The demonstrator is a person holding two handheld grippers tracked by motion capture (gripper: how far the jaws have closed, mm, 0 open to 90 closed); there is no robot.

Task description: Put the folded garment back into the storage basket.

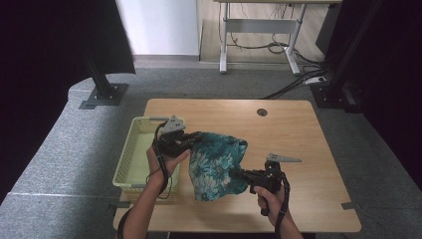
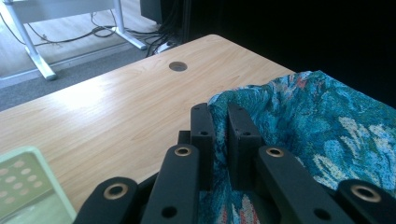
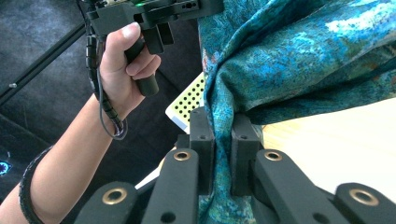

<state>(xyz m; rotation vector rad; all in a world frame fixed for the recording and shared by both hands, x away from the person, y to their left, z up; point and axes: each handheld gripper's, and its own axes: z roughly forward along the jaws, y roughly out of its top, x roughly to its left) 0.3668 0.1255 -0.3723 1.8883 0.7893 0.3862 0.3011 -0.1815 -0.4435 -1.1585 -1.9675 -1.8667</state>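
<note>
You hold a blue flowery cloth (image 1: 215, 164) up over the wooden worktop (image 1: 293, 134). Your left gripper (image 1: 195, 138) pinches its top corner, and your right gripper (image 1: 236, 174) pinches its lower edge. A pale yellow basket (image 1: 130, 159) sits by your left hand (image 1: 166, 160).

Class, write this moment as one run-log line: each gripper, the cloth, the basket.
left gripper: shut on cloth | right gripper: shut on cloth | cloth: held above table | basket: at table's left edge
</note>
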